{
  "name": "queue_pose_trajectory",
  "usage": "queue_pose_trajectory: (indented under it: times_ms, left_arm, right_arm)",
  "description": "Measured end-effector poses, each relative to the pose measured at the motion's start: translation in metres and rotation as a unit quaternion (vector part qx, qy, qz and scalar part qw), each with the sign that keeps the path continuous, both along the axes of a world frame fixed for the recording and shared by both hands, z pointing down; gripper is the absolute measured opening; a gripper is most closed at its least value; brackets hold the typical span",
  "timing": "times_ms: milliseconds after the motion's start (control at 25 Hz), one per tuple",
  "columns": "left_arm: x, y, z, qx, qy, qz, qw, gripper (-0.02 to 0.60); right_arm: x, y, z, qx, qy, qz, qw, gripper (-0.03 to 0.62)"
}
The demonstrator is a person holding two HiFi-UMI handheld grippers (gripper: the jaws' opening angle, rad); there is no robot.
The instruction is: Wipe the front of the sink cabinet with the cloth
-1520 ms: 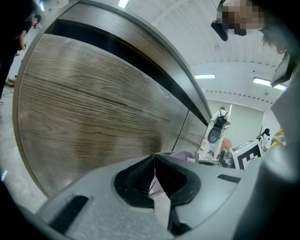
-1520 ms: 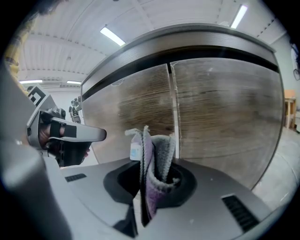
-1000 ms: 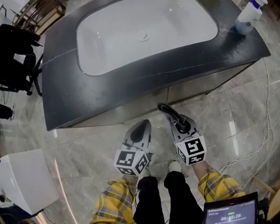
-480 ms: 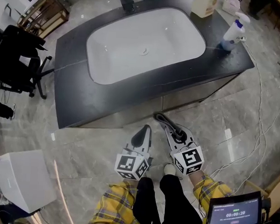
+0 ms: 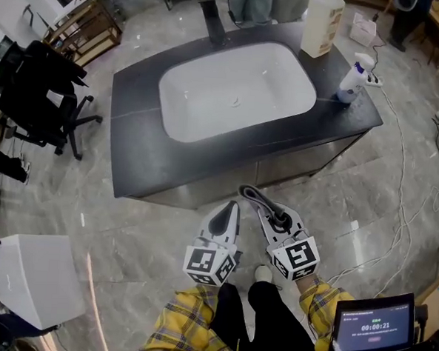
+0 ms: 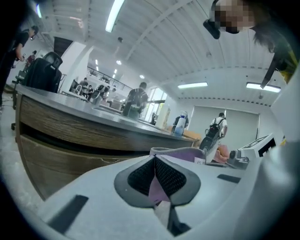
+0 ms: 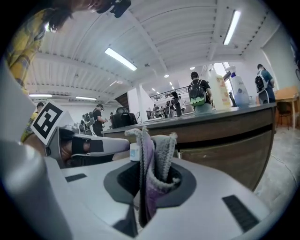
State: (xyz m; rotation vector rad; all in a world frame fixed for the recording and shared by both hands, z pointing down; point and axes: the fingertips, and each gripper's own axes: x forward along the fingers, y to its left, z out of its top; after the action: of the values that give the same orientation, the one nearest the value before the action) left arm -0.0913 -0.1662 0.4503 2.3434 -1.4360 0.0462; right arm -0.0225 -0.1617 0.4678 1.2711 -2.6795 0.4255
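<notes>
- The dark stone-topped sink cabinet [image 5: 143, 155] with its white oval basin has slid up and away in the head view over the last second. It looks smaller now, so I've backed off or straightened up.
- More of the countertop shows as a result. The tall cream plastic jug [image 5: 323, 25] is now whole in view, near the white spray bottle with a blue base [image 5: 354, 79].
- My grippers haven't shifted relative to me. Both are low, just ahead of my feet, over the grey marble-look floor tiles [image 5: 351, 209].
- On the right gripper [image 5: 273, 211], the jaws are clamped on the folded grey-and-lilac terry cloth [image 7: 154, 150], which sticks up past the pads.
- On the left gripper [image 5: 229, 207], the jaws are drawn together. A thin lilac sliver sits between the pads in the left gripper view; I can't tell what it is.
- The cloth is not touching the brown wood-grain cabinet front [image 7: 225, 140]. In the head view the front [image 5: 298, 165] stands well apart from both grippers.
- Judgement: the gap is widening, so no wipe stroke is running. Either the wiping is over or I'm resetting; I can't tell which.
- Any more wiping needs the right gripper brought forward until the cloth lies flat on the panel.
</notes>
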Motion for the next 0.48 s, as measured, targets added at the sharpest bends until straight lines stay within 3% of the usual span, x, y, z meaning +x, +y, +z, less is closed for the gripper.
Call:
queue_pose_trajectory:
  times_ms: [480]
  left_arm:
    - [0.004,0.028,-0.072,0.037,0.014,-0.027,0.9989,0.006]
  right_arm:
    - [0.002,0.022,-0.071,0.020,0.002,-0.019,1.000,0.044]
